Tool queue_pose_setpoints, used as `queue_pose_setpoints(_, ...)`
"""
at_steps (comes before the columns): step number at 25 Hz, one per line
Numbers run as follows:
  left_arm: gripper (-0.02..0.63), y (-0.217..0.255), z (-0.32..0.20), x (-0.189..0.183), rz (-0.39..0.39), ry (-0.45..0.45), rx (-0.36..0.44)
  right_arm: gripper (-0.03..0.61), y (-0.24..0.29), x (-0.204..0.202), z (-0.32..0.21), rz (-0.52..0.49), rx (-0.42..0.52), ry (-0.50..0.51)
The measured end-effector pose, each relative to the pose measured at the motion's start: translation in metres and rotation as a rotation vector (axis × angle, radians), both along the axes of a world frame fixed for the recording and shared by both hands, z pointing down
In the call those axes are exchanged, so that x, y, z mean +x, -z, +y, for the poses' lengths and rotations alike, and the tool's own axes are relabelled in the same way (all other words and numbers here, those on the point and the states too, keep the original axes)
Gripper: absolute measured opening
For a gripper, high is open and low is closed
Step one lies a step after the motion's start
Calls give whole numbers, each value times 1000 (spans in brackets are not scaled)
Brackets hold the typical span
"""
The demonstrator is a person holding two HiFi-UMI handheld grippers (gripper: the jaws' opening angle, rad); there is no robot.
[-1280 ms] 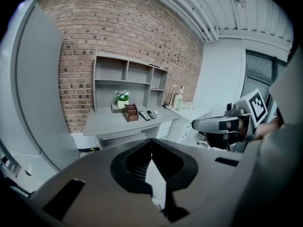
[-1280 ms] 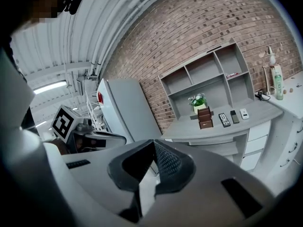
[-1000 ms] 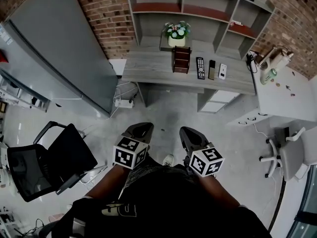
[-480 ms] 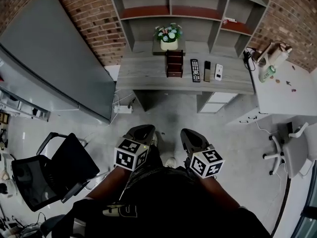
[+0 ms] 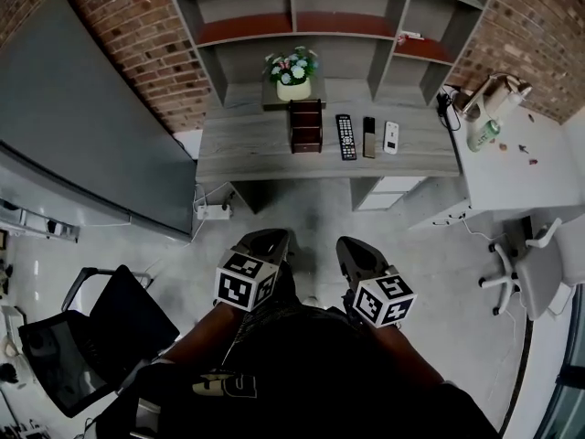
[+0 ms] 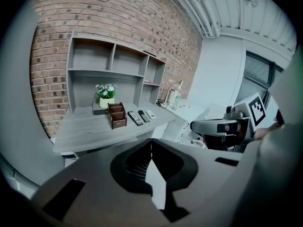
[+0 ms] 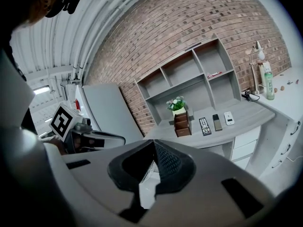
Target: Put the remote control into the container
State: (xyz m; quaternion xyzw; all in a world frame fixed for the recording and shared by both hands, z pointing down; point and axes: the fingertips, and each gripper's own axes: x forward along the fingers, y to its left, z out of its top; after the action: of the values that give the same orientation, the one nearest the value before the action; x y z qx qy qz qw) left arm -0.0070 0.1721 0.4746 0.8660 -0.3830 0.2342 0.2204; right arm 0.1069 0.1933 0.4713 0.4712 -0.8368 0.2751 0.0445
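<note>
Desk carries the container, a brown wooden organiser standing upright in front of the flower pot. Just right of it, side by side, lie the black remote, the dark remote and the white remote, all flat on the desktop and outside the container. The left gripper has its jaws pressed together, with nothing between them. The right gripper is the same, tips meeting and empty. Both are held side by side close to the person's body, above the floor. They are well apart from the desk and point toward it. A chair stands at the left.
</note>
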Motion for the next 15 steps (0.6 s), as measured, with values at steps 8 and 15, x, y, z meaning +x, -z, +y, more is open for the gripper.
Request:
queue_pose_setpoints(8,8,-10,-60,13,-13,-97,13,8,-10,-8,-58,73,-33,3)
queue_pose_setpoints(15,8,-5,-136,-9,11,-110,5,8,-1,-30,-131,153,-23,9)
